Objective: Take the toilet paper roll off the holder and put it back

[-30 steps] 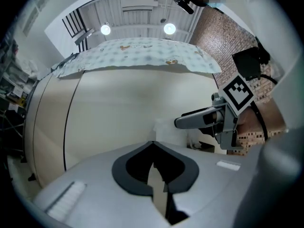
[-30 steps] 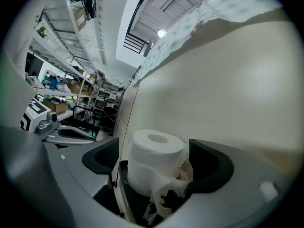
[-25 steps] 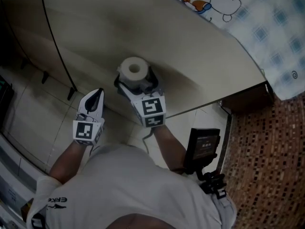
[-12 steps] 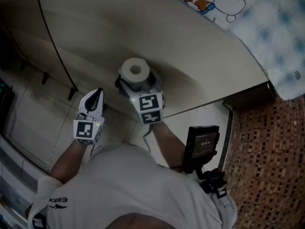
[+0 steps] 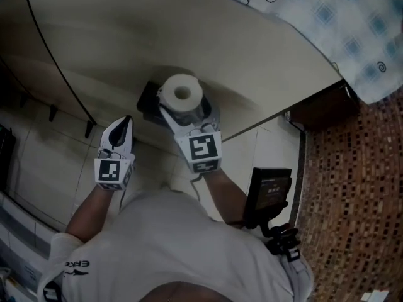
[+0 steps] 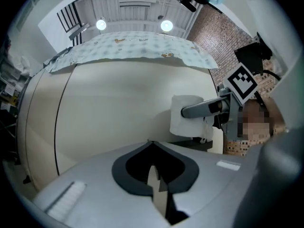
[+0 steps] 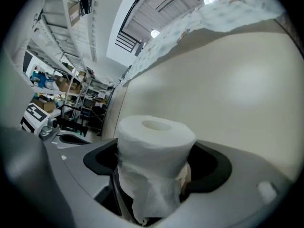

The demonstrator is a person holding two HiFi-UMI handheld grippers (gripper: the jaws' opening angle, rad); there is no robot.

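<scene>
A white toilet paper roll (image 5: pixel 182 92) stands upright between the jaws of my right gripper (image 5: pixel 184 112). The jaws have just been closing and now press its sides. In the right gripper view the roll (image 7: pixel 156 141) fills the gap, with a loose sheet hanging down in front. The black holder (image 5: pixel 148 100) shows on the beige panel just left of the roll. My left gripper (image 5: pixel 124 123) is shut and empty, lower left of the roll and apart from it. From the left gripper view the roll (image 6: pixel 187 120) appears with a right finger (image 6: pixel 204 109) across it.
A curved beige panel (image 5: pixel 264 55) with a dark seam line (image 5: pixel 60 68) rises behind the roll. A patterned cloth (image 5: pixel 352 36) lies over its top. A black device (image 5: pixel 271 190) hangs at the person's right hip. Brown mosaic floor (image 5: pixel 352 200) lies to the right, pale tiles to the left.
The right gripper and the roll have shifted a little right and up from the black holder, which now shows beside them. The left gripper has stayed put.
</scene>
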